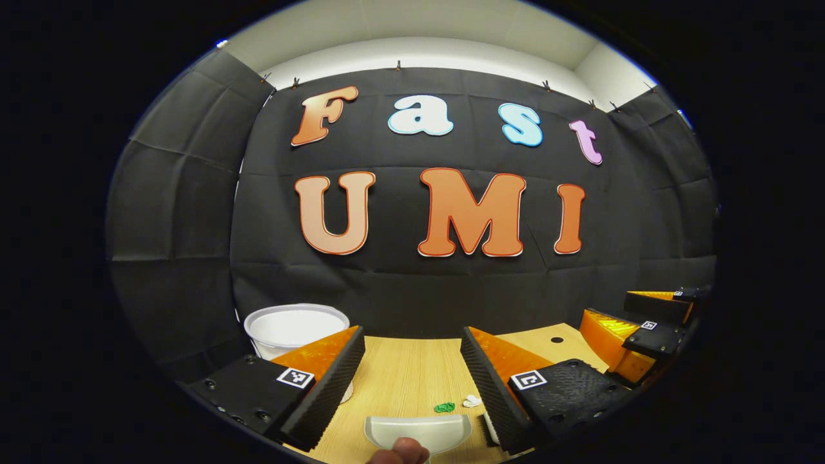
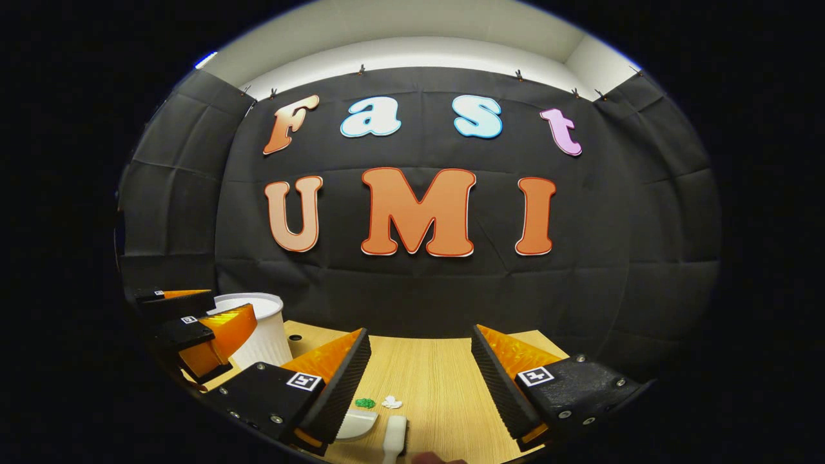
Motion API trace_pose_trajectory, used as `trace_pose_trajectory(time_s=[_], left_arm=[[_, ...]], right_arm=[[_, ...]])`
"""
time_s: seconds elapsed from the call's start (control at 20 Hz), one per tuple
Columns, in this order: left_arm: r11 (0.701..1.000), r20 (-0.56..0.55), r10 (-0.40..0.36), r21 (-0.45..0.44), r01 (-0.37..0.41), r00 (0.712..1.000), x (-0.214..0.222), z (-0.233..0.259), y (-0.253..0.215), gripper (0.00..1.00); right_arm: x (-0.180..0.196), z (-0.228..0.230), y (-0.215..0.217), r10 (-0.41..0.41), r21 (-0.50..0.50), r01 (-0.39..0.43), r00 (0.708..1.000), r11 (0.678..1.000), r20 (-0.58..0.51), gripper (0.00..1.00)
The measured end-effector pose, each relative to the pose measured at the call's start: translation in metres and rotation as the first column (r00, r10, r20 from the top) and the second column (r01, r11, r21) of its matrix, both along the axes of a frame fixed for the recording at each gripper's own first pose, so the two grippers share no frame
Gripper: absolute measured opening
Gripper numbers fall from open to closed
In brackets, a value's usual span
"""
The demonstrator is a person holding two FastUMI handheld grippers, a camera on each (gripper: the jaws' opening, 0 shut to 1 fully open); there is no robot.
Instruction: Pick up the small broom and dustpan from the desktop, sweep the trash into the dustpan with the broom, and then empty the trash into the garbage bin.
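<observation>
A white dustpan [image 1: 417,432] lies on the wooden desktop [image 1: 399,374] just below my open left gripper [image 1: 412,335], with a person's fingertip [image 1: 399,451] at its near edge. Beside it sit a green scrap [image 1: 444,407] and a white scrap [image 1: 472,401]. A bit of the small white broom [image 1: 488,430] peeks out from behind my right-hand finger. In the right gripper view the broom [image 2: 394,438] lies under my open right gripper [image 2: 420,335]. Left of it are the dustpan [image 2: 354,424], the green scrap [image 2: 365,403] and the white scrap [image 2: 391,402].
A white garbage bin [image 1: 296,325] stands at the desk's far left against the black cloth wall, seen also as the bin [image 2: 254,335] in the right gripper view. A small round hole [image 1: 557,339] marks the desktop. Each view catches the other gripper [image 1: 612,316] at its side.
</observation>
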State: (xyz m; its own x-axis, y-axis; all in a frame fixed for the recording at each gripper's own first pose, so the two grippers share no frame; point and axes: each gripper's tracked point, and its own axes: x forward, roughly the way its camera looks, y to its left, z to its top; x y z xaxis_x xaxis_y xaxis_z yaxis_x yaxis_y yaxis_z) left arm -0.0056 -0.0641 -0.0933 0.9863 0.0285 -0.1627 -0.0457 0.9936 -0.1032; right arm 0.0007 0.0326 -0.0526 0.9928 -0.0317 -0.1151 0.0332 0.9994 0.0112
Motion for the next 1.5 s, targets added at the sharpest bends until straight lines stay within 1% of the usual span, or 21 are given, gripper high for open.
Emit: trace_pose_trajectory(time_s=[0.5, 0.65, 0.75, 0.9, 1.05, 1.25, 1.35, 1.5], left_arm=[[1.0, -0.002, 0.009, 0.006, -0.009, 1.0, 0.006, -0.002, 0.002, 0.95], [1.0, -0.02, 0.005, -0.002, -0.005, 1.0, 0.009, -0.006, 0.0, 0.95], [1.0, -0.048, -0.009, -0.013, 0.008, 0.999, 0.009, -0.016, -0.004, 0.95], [0.999, -0.137, -0.038, -0.041, 0.033, 0.99, 0.01, -0.043, -0.015, 0.95], [0.998, -0.244, -0.054, -0.037, 0.046, 0.968, 0.011, -0.076, -0.023, 0.95], [0.997, -0.378, -0.075, -0.058, 0.057, 0.923, -0.002, -0.117, -0.033, 0.95], [0.996, -0.437, -0.084, -0.069, 0.06, 0.895, -0.002, -0.136, -0.034, 0.95], [0.993, -0.538, -0.108, -0.09, 0.07, 0.836, -0.01, -0.17, -0.04, 0.95]], right_arm=[[0.006, -0.003, 0.001, 0.007, -0.003, -0.007, 1.0, 1.0, -0.004, 0.94], [0.007, -0.007, 0.0, 0.006, 0.0, -0.006, 1.0, 1.0, -0.013, 0.94], [0.009, -0.014, 0.002, 0.011, -0.001, -0.011, 0.999, 1.0, -0.032, 0.94], [0.009, -0.036, 0.005, 0.028, 0.018, -0.027, 0.994, 0.999, -0.103, 0.94], [0.008, -0.062, 0.007, 0.044, 0.027, -0.04, 0.982, 0.999, -0.183, 0.94], [0.004, -0.106, 0.011, 0.062, 0.035, -0.054, 0.949, 0.998, -0.309, 0.94], [0.001, -0.13, 0.012, 0.066, 0.038, -0.055, 0.923, 0.998, -0.378, 0.95], [-0.011, -0.175, 0.017, 0.077, 0.051, -0.059, 0.86, 0.997, -0.504, 0.95]])
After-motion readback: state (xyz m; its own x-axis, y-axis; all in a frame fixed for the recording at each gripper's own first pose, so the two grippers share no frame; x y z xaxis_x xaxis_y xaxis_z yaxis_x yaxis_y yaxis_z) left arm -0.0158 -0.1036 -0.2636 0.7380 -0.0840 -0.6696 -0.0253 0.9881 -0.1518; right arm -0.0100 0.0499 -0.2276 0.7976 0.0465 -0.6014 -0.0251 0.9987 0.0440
